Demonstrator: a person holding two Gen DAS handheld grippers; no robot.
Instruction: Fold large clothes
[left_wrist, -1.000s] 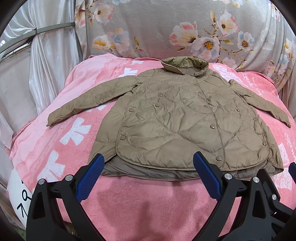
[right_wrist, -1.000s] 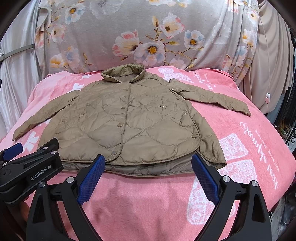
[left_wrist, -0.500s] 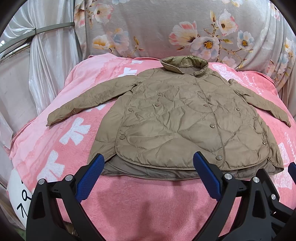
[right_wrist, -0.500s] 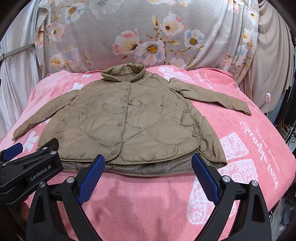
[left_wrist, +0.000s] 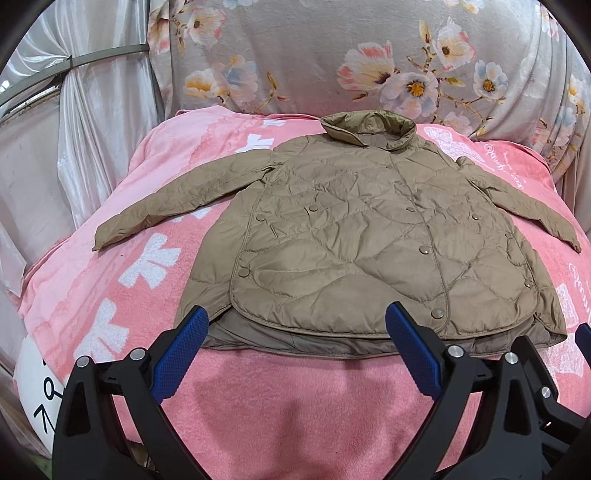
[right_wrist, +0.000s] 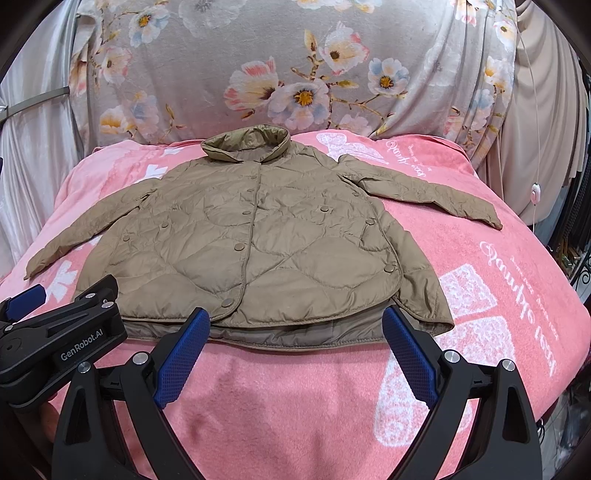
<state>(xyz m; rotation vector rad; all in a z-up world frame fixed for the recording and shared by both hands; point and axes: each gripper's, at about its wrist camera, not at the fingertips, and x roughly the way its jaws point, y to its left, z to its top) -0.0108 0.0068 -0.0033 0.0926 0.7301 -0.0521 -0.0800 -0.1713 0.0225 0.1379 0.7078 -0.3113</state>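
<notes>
Left sleeve: it lies stretched toward the left middle of the left wrist frame, its cuff well away from the body of the jacket. A fold that lifts only the cuff would likely let the slack middle sag and drag across the blanket.

Left tool: spread wide, holding nothing, it hovers at the bottom of the frame just in front of the hem. If it closes on the top quilted layer alone, the lining that shows below the hem may stay behind and bunch.

Jacket: tan, quilted and snapped shut, it lies face up in the centre of both frames with the collar toward the top. The puffy fill probably springs back, so a crease may reopen when released.

Blanket: pink and fleecy, it covers a soft mound, whether bed or cushion I cannot tell. The nap may grip the nylon shell, and a drag could ruck both up.

Right tool: also wide apart and empty, low in the right wrist frame, near the hem's right half. The left tool's body sits close at its lower left, so a crossing move risks a knock.

Right sleeve: it runs toward the right middle of the frame, near where the blanket falls away. A loose swing could tip the cuff over that edge.
</notes>
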